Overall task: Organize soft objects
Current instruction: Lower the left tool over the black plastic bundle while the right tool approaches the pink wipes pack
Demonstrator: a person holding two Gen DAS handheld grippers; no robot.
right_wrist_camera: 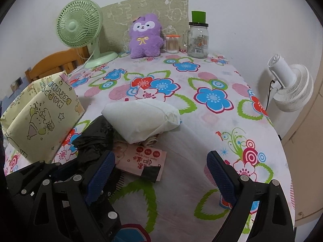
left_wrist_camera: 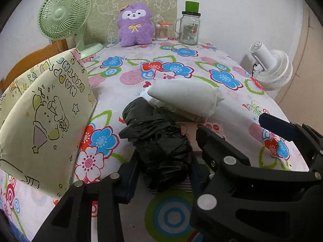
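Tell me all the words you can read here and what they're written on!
"HAPPY BIRTHD…": on the yellow gift bag, upside down; the end is cut off.
"Super Mini Wipe": on the pink wipes packet, upside down and small, so not certain.
Large red characters on that packet: too blurred to read.
Label on the glass jar: too small to read.
Outline drawings on the beige board: no readable words.

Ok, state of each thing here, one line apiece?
black plastic bundle: lying on table, between left hand-held gripper pads.
white pouch: lying, overlapping pink wipes pack.
right hand-held gripper: open, empty.
glass jar: upright, lidded.
purple plush: sitting upright.
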